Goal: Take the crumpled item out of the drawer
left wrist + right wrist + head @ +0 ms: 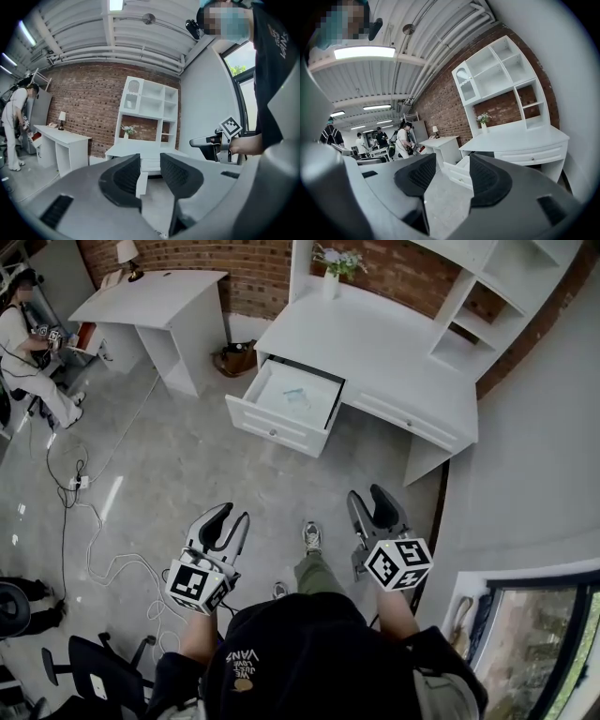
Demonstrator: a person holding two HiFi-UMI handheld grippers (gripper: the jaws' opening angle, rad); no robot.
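Two open-fingered grippers (234,514) (366,493) hover well apart from the drawer's (277,427) crumpled item (295,397).

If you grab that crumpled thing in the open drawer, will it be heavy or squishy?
Probably light and squishy: the crumpled thing looks thin and wrinkly, lying low in the drawer. It likely won't roll, though a push might slide it along the smooth bottom. Material unclear.
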